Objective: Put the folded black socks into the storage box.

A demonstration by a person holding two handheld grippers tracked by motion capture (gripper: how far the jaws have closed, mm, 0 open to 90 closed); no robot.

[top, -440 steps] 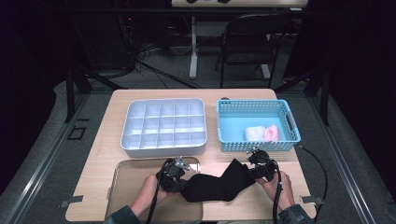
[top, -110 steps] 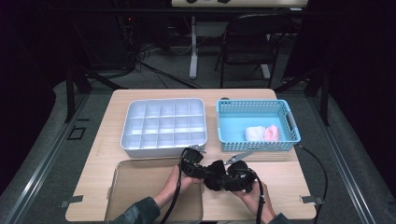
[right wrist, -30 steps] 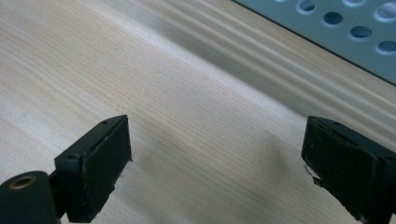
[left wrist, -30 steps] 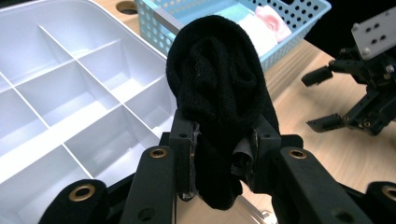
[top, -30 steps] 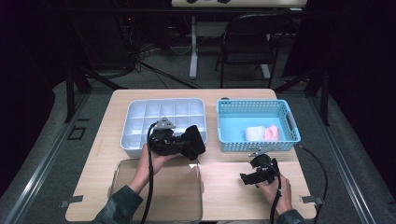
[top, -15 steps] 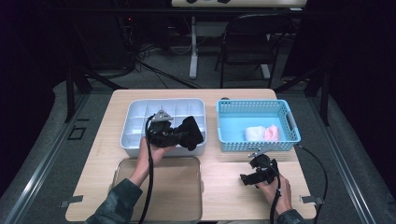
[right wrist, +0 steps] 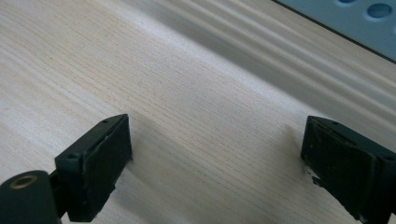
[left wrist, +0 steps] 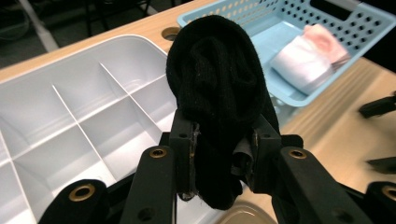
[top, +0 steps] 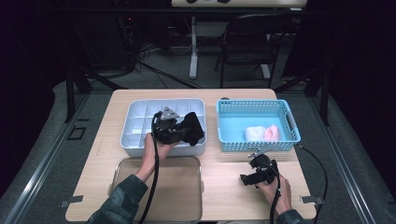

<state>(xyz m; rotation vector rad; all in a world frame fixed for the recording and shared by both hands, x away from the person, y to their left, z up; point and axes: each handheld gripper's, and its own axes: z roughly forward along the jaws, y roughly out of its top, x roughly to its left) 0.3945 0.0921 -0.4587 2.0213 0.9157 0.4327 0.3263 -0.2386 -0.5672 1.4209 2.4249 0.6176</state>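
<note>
Your left hand-held gripper (left wrist: 219, 163) is clamped on a rolled black sock (left wrist: 219, 93), held above the divided white tray (top: 140, 126), possibly its near-right compartments. Lower it squarely into one compartment before releasing. Your right hand-held gripper (right wrist: 219, 158) rests spread apart over bare worktop (right wrist: 187, 93).

Lab: dark room, floor cables (top: 154, 70), lone worktable (top: 233, 172).

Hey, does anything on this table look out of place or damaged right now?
Nothing stands out. The left claw grips a black sock above the white divided tray, the rolled items sit in the blue basket, and the right claw is open over bare table.
</note>
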